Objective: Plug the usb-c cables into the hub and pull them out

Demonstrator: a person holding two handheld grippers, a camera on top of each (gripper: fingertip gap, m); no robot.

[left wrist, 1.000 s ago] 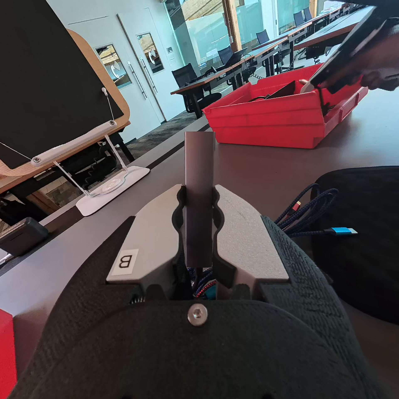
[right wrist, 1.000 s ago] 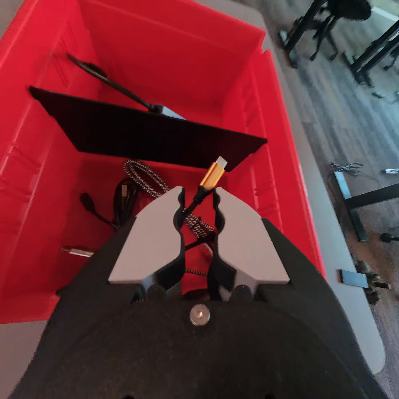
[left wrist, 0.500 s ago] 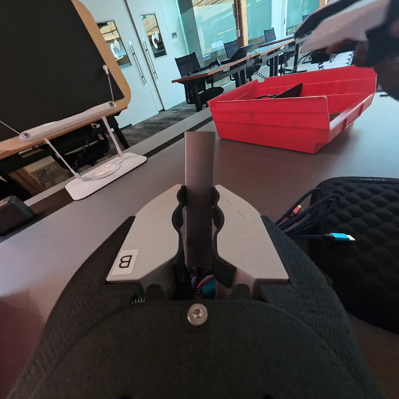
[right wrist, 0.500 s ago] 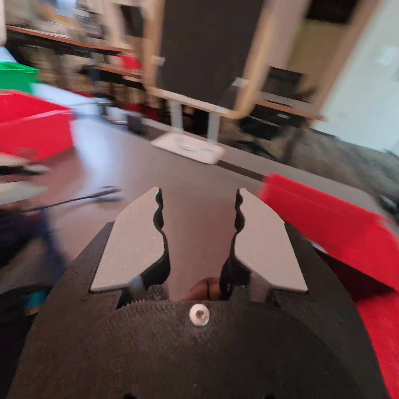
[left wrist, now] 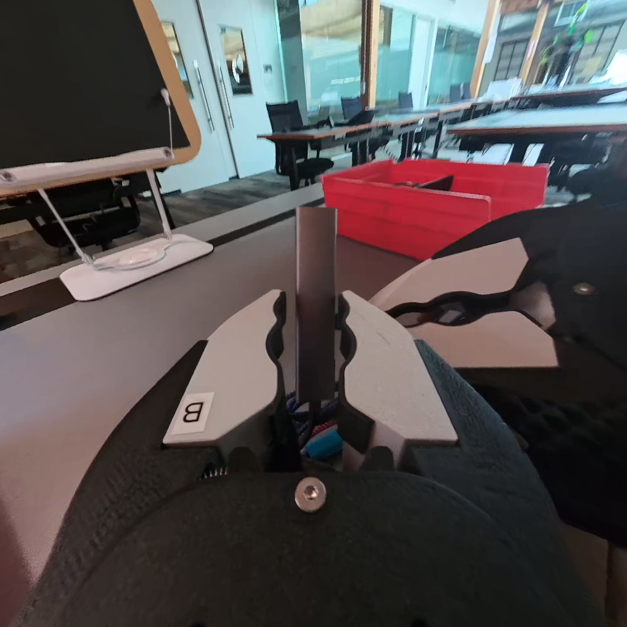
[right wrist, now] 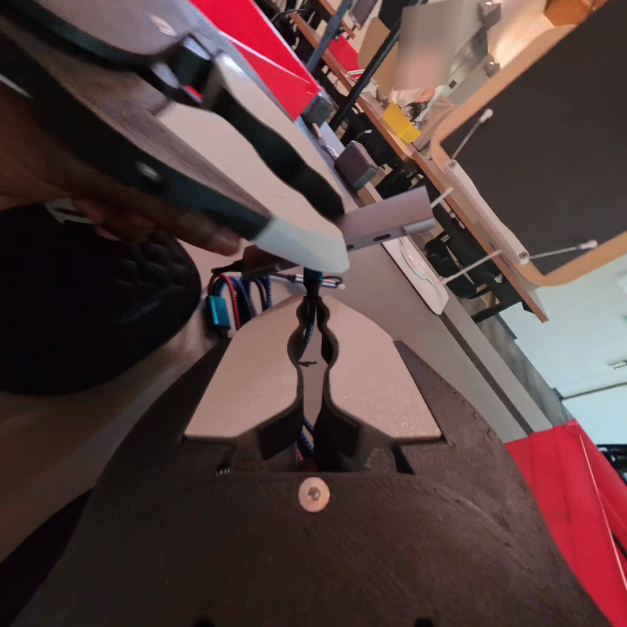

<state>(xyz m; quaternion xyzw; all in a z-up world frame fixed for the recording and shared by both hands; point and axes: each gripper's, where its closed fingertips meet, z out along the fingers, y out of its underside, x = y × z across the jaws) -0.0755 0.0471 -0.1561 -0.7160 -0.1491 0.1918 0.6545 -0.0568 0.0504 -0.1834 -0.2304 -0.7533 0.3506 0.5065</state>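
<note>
My left gripper (left wrist: 314,298) is shut on a slim grey hub (left wrist: 315,271) that sticks out forward between its fingers. In the right wrist view the hub (right wrist: 386,220) shows its row of side ports, held by the left gripper (right wrist: 342,237). My right gripper (right wrist: 312,298) is shut on a blue braided cable (right wrist: 307,334) just behind its teal plug (right wrist: 312,274). The plug points up at the hub's side; its tip is hidden behind a left finger. In the left wrist view the right gripper (left wrist: 390,310) lies sideways, right beside the hub.
A coil of blue and red cables (right wrist: 244,298) with a blue plug (right wrist: 217,310) lies on the grey table (left wrist: 101,356) by a black cushion (right wrist: 84,298). A red bin (left wrist: 407,210) stands behind. A tablet stand (left wrist: 135,264) is at the left. Both grippers' tips are close together, under 4 cm apart.
My right gripper left the red bin, let go of the orange-plug cable, swung open across the table, and is now shut on the blue cable beside the hub. The left gripper kept hold of the hub.
</note>
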